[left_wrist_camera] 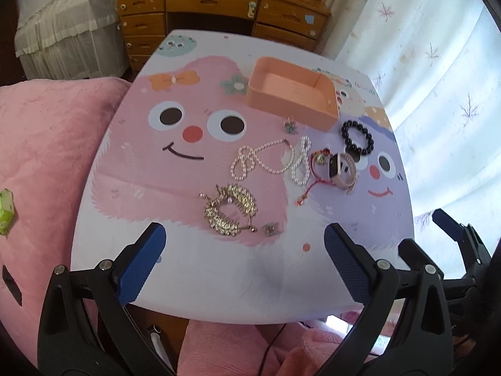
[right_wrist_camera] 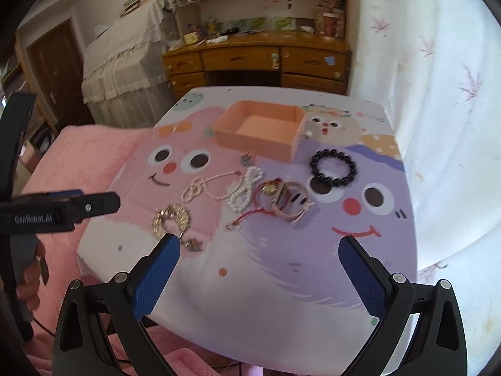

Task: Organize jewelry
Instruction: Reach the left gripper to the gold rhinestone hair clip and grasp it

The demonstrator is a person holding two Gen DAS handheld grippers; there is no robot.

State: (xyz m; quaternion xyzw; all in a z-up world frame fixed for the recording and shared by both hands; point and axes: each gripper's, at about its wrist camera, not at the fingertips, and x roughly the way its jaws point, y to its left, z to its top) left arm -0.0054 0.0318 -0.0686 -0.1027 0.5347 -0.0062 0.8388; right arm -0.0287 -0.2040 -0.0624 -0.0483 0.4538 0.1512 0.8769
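Note:
An empty orange box (left_wrist_camera: 292,94) (right_wrist_camera: 260,133) stands at the far side of a small cartoon-printed table (left_wrist_camera: 141,156) (right_wrist_camera: 281,266). Before it lie a black bead bracelet (left_wrist_camera: 358,138) (right_wrist_camera: 332,168), a pearl necklace (left_wrist_camera: 269,159) (right_wrist_camera: 219,188), a red cord bracelet (left_wrist_camera: 308,185) (right_wrist_camera: 247,216), a pink watch (left_wrist_camera: 341,170) (right_wrist_camera: 292,206), a gold hair claw (left_wrist_camera: 230,210) (right_wrist_camera: 172,217) and small charms (left_wrist_camera: 289,125). My left gripper (left_wrist_camera: 244,257) is open and empty over the near edge. My right gripper (right_wrist_camera: 260,269) is open and empty above the table's near right.
A pink blanket (left_wrist_camera: 47,156) covers the bed left of the table. A wooden desk with drawers (left_wrist_camera: 219,12) (right_wrist_camera: 256,59) stands behind it. A white curtain (left_wrist_camera: 438,78) hangs on the right. The right gripper shows at the edge of the left wrist view (left_wrist_camera: 447,235).

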